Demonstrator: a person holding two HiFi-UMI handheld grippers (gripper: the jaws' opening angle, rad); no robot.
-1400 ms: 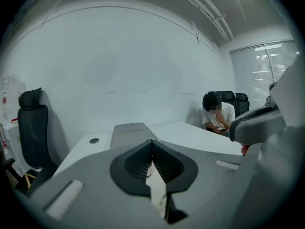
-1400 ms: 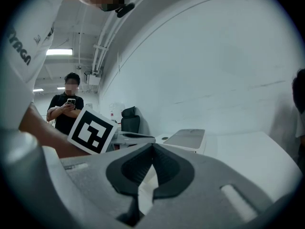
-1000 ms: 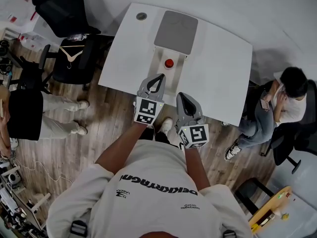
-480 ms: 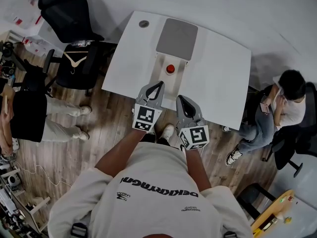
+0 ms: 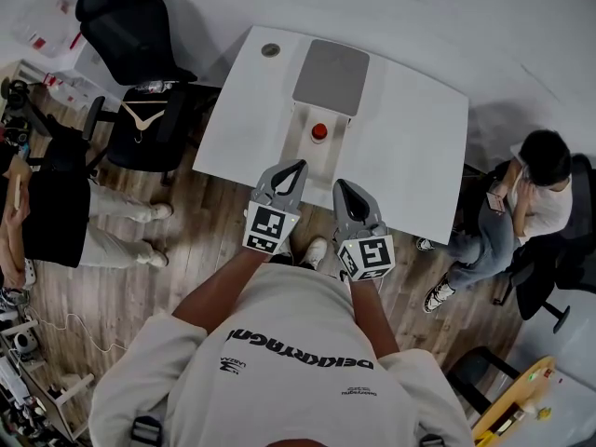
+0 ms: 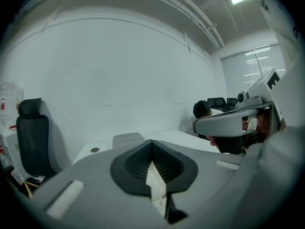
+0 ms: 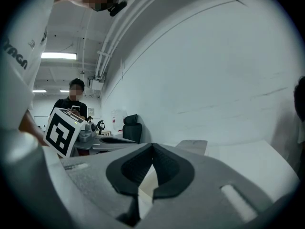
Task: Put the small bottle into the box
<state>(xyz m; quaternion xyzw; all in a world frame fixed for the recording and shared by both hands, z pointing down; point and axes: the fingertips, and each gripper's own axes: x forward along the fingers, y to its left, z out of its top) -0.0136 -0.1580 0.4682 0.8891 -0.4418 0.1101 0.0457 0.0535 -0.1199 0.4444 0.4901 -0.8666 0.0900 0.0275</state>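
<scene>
We held both grippers side by side over the near edge of the white tabletop, pointing away from us toward the box. The left gripper had its fingers pressed fully together with nothing between them. The right gripper was the same, its fingers closed tip to tip and empty. The two grippers sat close to each other without touching, and each carried its marker cube just in front of our hands.

The small bottle, which had a red cap, stood upright on a pale strip directly in front of the box's grey panel. It was ahead of both grippers, roughly between their lines and well clear of their tips. We could not tell whether that pale strip was the inside of the box or a separate base. The grey panel looked tilted in the right gripper view.

A round grommet was set into the far left corner of the tabletop. To the left stood a black office chair, and nearer to us was a second chair with a coat hanger on it. A standing person was at the left on the wooden floor. A seated person was off the right end of the tabletop.
</scene>
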